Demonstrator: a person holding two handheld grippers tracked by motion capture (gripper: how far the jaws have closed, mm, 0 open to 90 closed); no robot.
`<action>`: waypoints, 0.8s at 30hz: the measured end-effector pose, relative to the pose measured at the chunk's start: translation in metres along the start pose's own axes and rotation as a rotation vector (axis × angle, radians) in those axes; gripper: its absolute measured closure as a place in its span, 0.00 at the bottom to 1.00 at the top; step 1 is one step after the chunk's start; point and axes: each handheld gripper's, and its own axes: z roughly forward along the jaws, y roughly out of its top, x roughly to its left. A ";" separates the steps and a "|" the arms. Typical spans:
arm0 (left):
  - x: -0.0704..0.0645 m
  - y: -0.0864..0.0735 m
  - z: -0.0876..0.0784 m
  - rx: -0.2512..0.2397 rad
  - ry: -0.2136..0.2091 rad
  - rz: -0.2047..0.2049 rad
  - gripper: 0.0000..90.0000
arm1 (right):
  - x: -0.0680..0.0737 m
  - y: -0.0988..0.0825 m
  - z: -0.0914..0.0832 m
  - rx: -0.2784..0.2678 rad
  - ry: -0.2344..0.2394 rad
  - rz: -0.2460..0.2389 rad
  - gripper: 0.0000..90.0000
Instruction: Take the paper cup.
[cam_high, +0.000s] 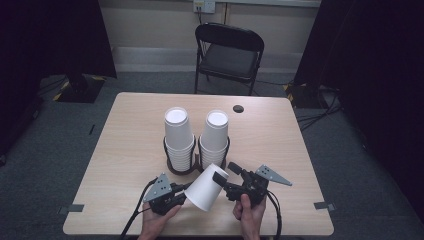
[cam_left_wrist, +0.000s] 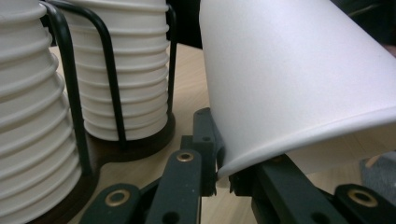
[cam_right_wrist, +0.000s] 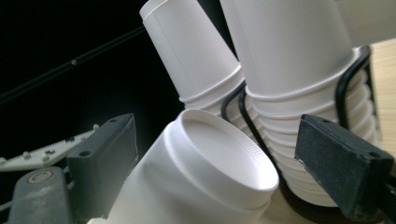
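Two cup stacks (cam_high: 195, 137) in the wire holder (cam_high: 172, 167) are blocking mid counter (cam_high: 125, 135), just behind the tilted cup (cam_high: 205, 187). Counter L & R of the holder is lying free; the far strip too, except a small dark hole (cam_high: 238, 108).

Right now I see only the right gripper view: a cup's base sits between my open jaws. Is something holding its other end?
Observer: Yes. The left gripper is shut on the rim of the loose cup.
Operator: Where on the table are we?
Observer: In the high view the right gripper is toward the near edge of the table, just in front of the cup holder.
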 end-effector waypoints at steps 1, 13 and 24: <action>0.001 0.002 0.000 0.015 0.002 0.011 0.93 | 0.000 0.000 -0.002 -0.002 -0.004 -0.012 0.14; 0.007 0.012 -0.004 0.098 0.039 0.046 0.93 | -0.003 -0.005 -0.023 -0.009 -0.046 -0.134 0.14; 0.011 0.024 -0.007 0.161 -0.008 0.045 0.93 | -0.008 -0.018 -0.029 0.042 -0.031 -0.190 0.15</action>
